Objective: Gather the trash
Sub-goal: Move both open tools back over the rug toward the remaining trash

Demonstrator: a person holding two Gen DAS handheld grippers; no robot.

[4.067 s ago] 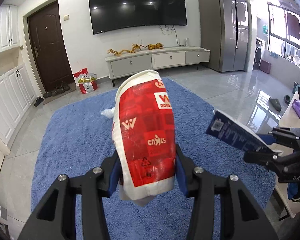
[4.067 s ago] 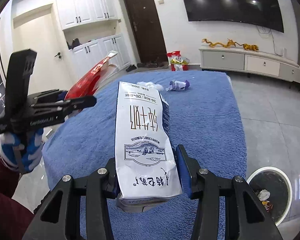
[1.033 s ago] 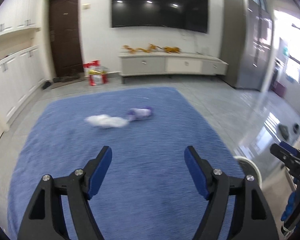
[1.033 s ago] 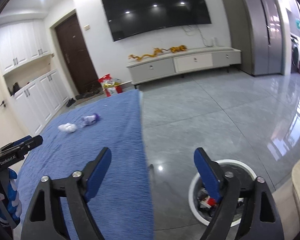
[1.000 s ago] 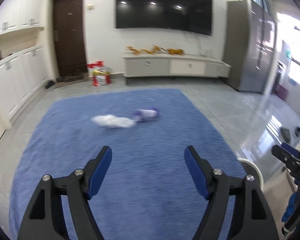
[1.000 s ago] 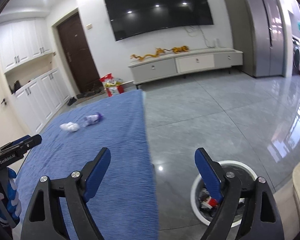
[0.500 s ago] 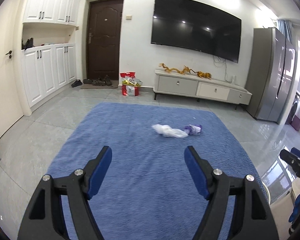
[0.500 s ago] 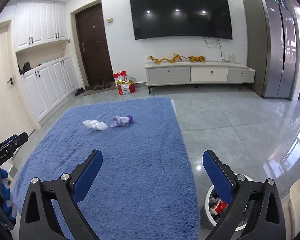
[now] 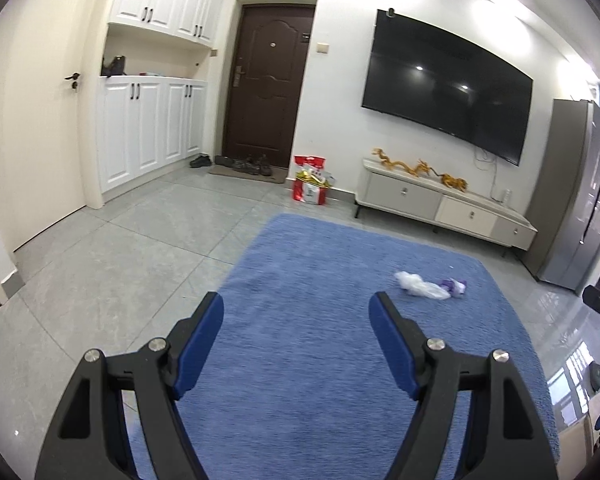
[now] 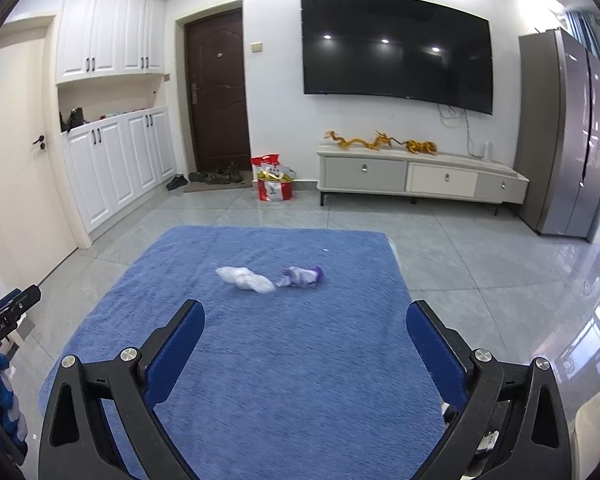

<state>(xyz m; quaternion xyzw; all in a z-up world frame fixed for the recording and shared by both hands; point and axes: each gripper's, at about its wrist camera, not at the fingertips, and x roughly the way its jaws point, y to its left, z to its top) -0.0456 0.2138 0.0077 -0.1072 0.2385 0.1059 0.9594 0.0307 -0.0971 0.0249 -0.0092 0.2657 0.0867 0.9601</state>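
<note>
Big blue rug [image 10: 260, 360] fills the floor. Both hand-held grippers hang over it empty: left [image 9: 296, 320] spread wide, right [image 10: 304, 328] just finished opening. A white wad [image 10: 246, 279] lies mid-rug, touching a purple wrapper [image 10: 304, 276].

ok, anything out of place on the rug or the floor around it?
Two bits of litter lie on the blue rug: a crumpled white plastic bag and, just right of it, a scrunched purple wrapper. Both grippers, left and right, are open and empty. Nothing else stands out.
</note>
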